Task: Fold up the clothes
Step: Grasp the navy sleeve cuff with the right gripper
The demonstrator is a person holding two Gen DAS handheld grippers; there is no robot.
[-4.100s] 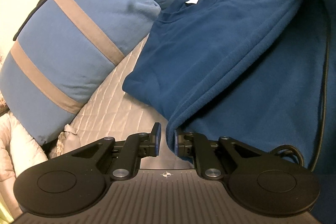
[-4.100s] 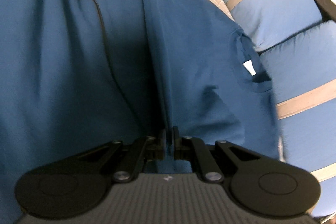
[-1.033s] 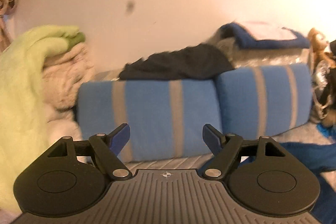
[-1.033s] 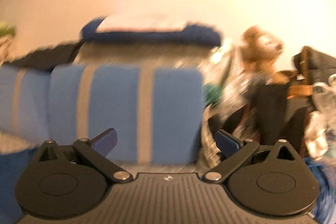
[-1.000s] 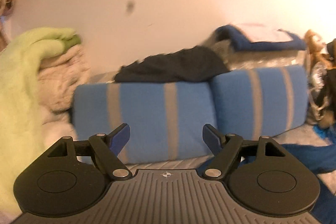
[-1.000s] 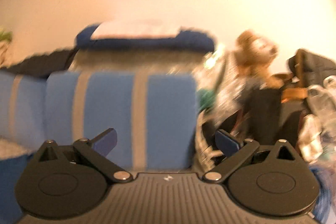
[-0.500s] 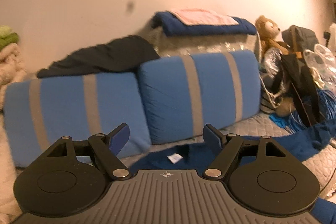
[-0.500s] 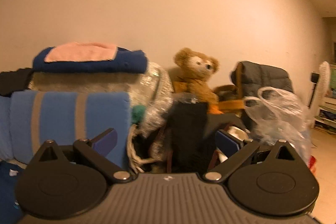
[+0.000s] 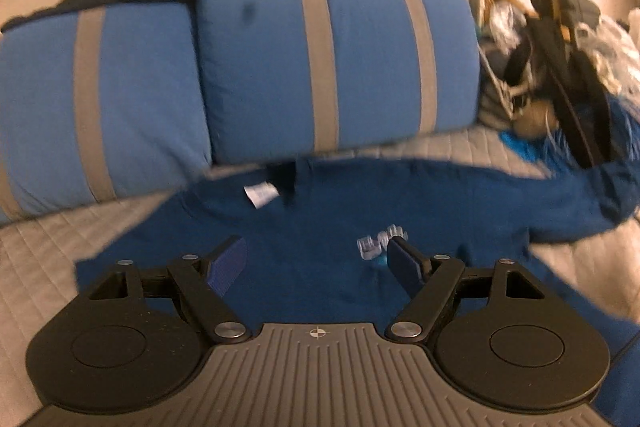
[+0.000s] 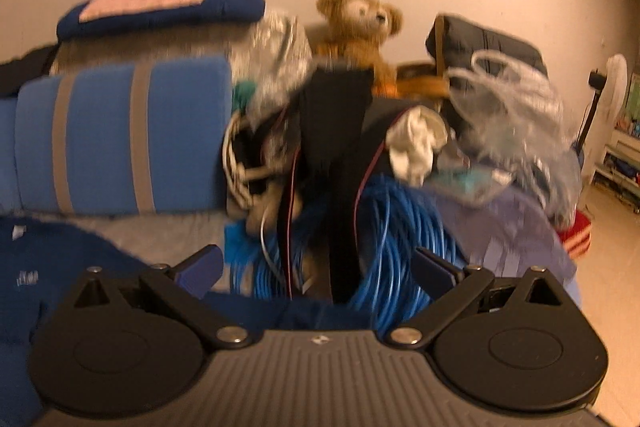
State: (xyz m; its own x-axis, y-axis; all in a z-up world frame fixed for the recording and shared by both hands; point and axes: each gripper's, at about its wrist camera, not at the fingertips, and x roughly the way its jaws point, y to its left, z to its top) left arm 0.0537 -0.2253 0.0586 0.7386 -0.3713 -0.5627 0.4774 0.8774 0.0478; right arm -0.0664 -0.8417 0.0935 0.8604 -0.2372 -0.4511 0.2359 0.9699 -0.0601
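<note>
A dark blue fleece top (image 9: 320, 219) lies spread on the quilted bed, collar with a white tag (image 9: 260, 194) toward the pillows and a white chest logo (image 9: 378, 241). One sleeve (image 9: 560, 203) stretches to the right. My left gripper (image 9: 318, 263) is open and empty, hovering over the chest. My right gripper (image 10: 316, 275) is open and empty, pointing at the clutter on the right end of the bed; the top's edge (image 10: 60, 267) shows at its lower left.
Two blue pillows with grey stripes (image 9: 320, 67) lean along the wall behind the top. A teddy bear (image 10: 360, 23), black bag (image 10: 336, 147), coiled blue cable (image 10: 396, 227) and plastic bags (image 10: 516, 115) are piled at the right. Grey quilt (image 9: 36, 259) lies left of the top.
Both grippers let go of the top and opened since four seconds ago. In the last second both cameras swung right and tilted down, bringing the spread top back into view.
</note>
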